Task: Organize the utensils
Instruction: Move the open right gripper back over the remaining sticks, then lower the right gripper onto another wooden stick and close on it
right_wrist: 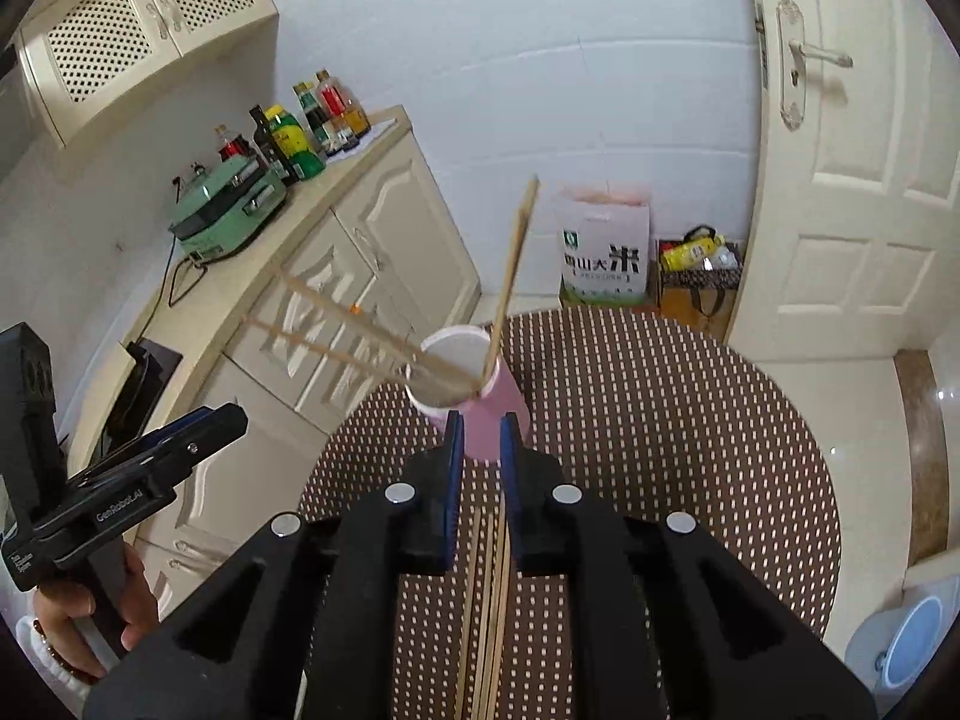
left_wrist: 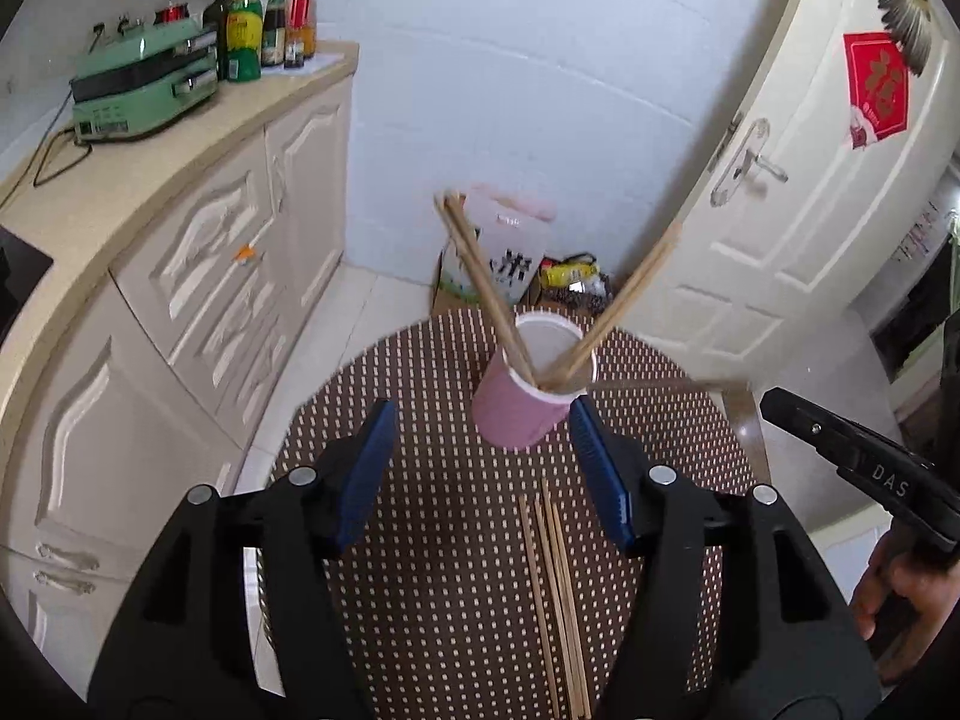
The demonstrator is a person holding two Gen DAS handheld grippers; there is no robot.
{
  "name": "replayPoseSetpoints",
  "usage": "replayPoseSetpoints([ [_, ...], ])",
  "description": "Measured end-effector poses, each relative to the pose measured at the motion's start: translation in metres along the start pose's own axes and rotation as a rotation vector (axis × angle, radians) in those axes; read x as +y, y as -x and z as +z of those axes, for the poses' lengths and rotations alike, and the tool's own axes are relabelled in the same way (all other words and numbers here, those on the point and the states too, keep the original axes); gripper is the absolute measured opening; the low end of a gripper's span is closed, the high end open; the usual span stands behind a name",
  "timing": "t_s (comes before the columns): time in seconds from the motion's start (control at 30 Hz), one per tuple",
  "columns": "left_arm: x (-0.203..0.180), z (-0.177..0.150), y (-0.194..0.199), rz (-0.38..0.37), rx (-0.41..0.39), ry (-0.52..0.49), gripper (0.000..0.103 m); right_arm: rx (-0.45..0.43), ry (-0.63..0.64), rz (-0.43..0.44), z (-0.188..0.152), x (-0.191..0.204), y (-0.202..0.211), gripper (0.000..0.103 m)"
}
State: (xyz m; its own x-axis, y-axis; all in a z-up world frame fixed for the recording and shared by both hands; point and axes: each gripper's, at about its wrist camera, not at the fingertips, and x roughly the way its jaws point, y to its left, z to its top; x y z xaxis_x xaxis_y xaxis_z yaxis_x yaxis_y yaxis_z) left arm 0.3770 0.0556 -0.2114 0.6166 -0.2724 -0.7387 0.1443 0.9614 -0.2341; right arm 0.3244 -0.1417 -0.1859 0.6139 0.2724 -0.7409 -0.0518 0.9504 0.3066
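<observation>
A pink paper cup (left_wrist: 521,402) stands on the brown dotted round table (left_wrist: 432,540) and holds three wooden chopsticks (left_wrist: 480,276) that lean out to both sides. Several more chopsticks (left_wrist: 555,588) lie flat on the table in front of the cup. My left gripper (left_wrist: 483,468) is open and empty, just in front of the cup and above the lying chopsticks. In the right wrist view the cup (right_wrist: 480,414) stands just beyond my right gripper (right_wrist: 482,438), whose jaws stand a narrow gap apart with nothing between them, above the lying chopsticks (right_wrist: 489,600).
A cream cabinet counter (left_wrist: 180,138) runs along the left with a green appliance (left_wrist: 144,81) and several bottles (left_wrist: 258,30). A rice bag (right_wrist: 603,252) and a yellow bag (right_wrist: 699,267) stand on the floor by the wall. A cream door (right_wrist: 840,150) is at right.
</observation>
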Motion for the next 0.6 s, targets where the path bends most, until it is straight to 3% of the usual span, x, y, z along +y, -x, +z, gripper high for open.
replayPoseSetpoints([
  [0.27, -0.013, -0.033, -0.042, 0.005, 0.14, -0.046, 0.06, 0.099, -0.013, -0.006, -0.031, -0.006, -0.027, 0.012],
  [0.6, -0.033, -0.08, -0.118, -0.002, 0.386, -0.112, 0.06, 0.259, -0.025, 0.002, -0.061, -0.019, -0.076, 0.012],
])
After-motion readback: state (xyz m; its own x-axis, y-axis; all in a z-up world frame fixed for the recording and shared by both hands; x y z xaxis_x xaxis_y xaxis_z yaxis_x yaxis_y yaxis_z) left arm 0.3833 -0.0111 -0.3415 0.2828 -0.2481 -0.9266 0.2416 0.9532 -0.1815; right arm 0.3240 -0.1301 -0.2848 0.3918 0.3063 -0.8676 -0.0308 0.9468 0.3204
